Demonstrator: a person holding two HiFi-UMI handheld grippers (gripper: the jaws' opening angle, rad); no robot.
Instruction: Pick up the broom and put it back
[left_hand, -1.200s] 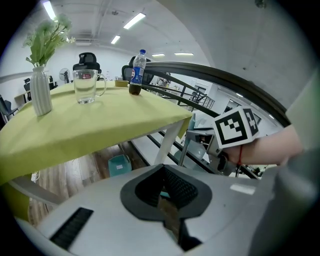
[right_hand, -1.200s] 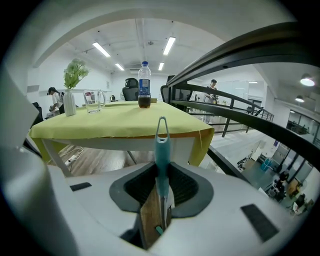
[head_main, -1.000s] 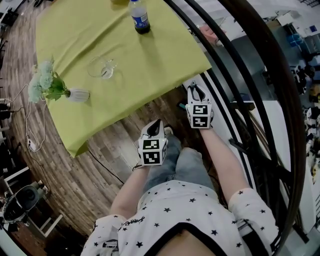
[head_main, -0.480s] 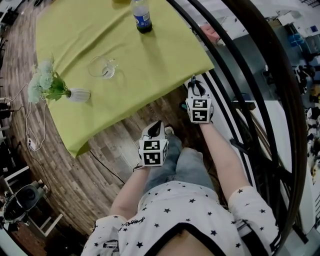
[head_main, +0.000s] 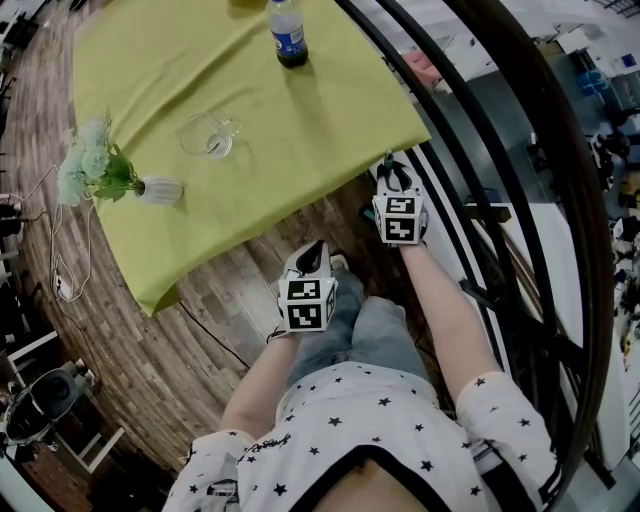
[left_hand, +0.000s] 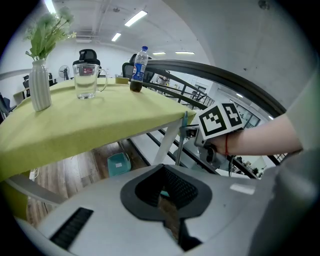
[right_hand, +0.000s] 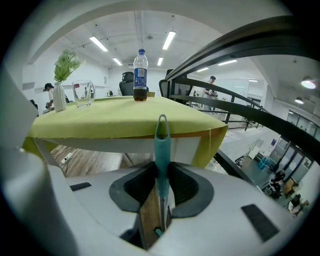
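Note:
The broom's teal handle (right_hand: 161, 145) stands upright between the jaws of my right gripper (right_hand: 161, 172), which is shut on it. Its hanging loop shows just in front of the table edge. In the head view the right gripper (head_main: 392, 172) is at the corner of the green table, beside the railing; the broom's head is hidden. From the left gripper view the thin handle (left_hand: 185, 120) rises above the right gripper (left_hand: 194, 134). My left gripper (head_main: 311, 256) hangs lower, over the person's knees, jaws shut with nothing in them (left_hand: 165, 190).
The table with the green cloth (head_main: 300, 150) carries a bottle (head_main: 288, 30), a glass mug (head_main: 208, 137) and a vase of flowers (head_main: 150, 188). A dark curved railing (head_main: 480, 150) runs along the right. A teal box (left_hand: 118, 163) lies under the table. Cables trail on the wood floor (head_main: 60, 280).
My right gripper has crept slightly towards the table corner with the broom handle in it. The left gripper has stayed where it was.

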